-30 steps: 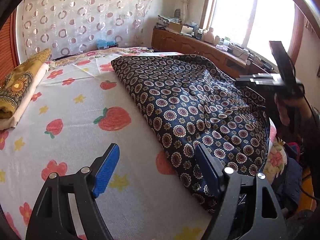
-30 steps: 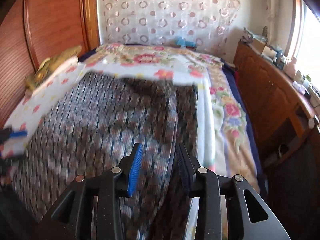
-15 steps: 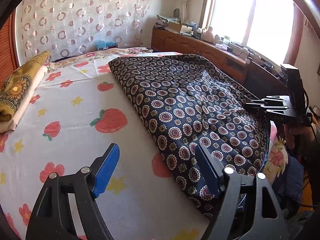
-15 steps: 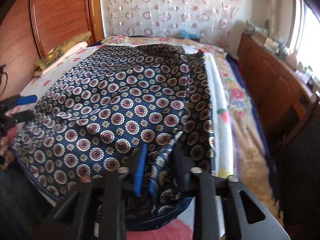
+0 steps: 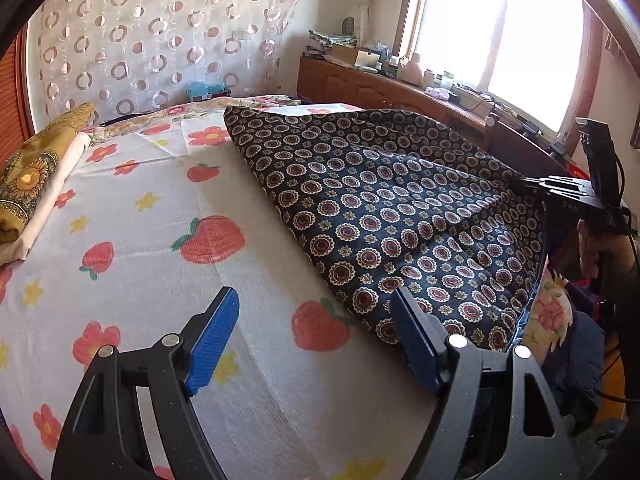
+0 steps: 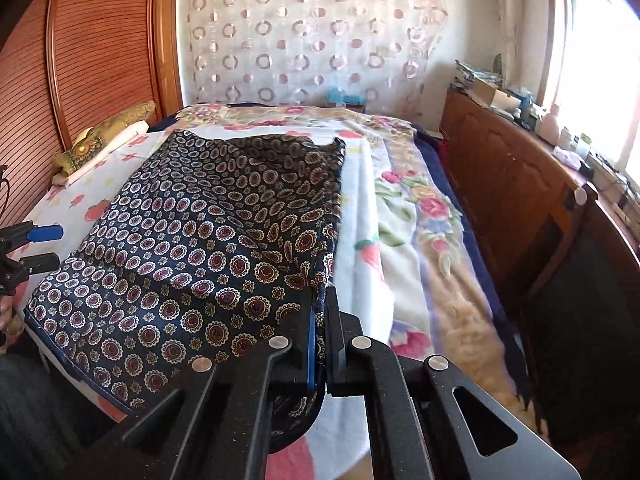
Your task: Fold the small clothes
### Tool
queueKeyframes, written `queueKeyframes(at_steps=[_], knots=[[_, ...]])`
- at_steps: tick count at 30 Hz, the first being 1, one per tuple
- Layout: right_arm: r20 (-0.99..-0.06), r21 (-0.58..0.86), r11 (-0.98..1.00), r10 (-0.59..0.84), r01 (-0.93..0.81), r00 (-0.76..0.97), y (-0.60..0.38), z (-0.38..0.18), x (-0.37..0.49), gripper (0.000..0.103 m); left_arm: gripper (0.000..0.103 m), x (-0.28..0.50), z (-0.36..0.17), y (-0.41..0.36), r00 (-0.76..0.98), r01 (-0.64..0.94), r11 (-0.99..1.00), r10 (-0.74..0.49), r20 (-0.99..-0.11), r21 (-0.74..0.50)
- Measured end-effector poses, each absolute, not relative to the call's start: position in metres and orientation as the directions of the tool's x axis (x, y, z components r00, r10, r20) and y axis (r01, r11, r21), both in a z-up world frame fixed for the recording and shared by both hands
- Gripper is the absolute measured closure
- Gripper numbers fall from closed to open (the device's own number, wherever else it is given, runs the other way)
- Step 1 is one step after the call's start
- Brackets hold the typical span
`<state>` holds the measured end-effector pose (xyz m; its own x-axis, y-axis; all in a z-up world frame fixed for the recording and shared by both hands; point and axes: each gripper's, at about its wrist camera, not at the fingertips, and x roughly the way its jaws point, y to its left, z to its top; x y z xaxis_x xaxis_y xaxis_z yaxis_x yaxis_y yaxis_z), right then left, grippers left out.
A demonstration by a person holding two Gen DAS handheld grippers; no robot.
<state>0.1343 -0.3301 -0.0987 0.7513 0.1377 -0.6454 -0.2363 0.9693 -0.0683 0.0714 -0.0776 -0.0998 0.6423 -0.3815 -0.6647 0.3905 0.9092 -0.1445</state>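
A dark blue garment (image 5: pixel 380 208) with round medallion prints lies spread on the bed, with one diagonal fold across it. In the right wrist view the garment (image 6: pixel 200 240) fills the bed's near left part. My right gripper (image 6: pixel 320 304) is shut on its near right edge, and the cloth is pinched between the blue pads. From the left wrist view the right gripper (image 5: pixel 532 186) sits at the garment's far right side, held by a hand. My left gripper (image 5: pixel 314 300) is open above the sheet, just beside the garment's left edge, with nothing between its fingers; it also shows as the left gripper (image 6: pixel 44 247) at the left border.
The bed carries a white strawberry-print sheet (image 5: pixel 140 240) and a floral blanket (image 6: pixel 432 220) on the right. A folded yellow sunflower cloth (image 5: pixel 36 176) lies at the far left. A wooden cabinet (image 6: pixel 500 184) with clutter runs under the window. A wooden slatted wardrobe (image 6: pixel 80 60) stands on the left.
My right gripper came down to the garment's near right edge and closed on the cloth. The left gripper stayed where it was, still open.
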Motion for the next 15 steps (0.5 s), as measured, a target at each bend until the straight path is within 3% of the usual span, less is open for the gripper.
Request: queueKeyframes(at_steps=[4,11,15], knots=[[-0.668,-0.057,0.964,0.156,-0.260,0.728,-0.322,-0.101,0.136,0.100,0.024,0.071,-0.101,-0.080,0.637,0.396,0.907,-0.386,-0.667,-0.146],[-0.591,-0.060,0.959,0.190,-0.278,0.784,-0.315,-0.067,0.172,0.071,0.024,0.069,-0.100,-0.081,0.648,0.381,0.913,-0.374,-0.663,-0.142],[-0.588,-0.068,0.953,0.200,-0.294,0.784,-0.303,-0.047,0.223,0.068,0.024,0.068,-0.097,-0.077,0.678,0.356,0.925,-0.352,-0.645,-0.132]])
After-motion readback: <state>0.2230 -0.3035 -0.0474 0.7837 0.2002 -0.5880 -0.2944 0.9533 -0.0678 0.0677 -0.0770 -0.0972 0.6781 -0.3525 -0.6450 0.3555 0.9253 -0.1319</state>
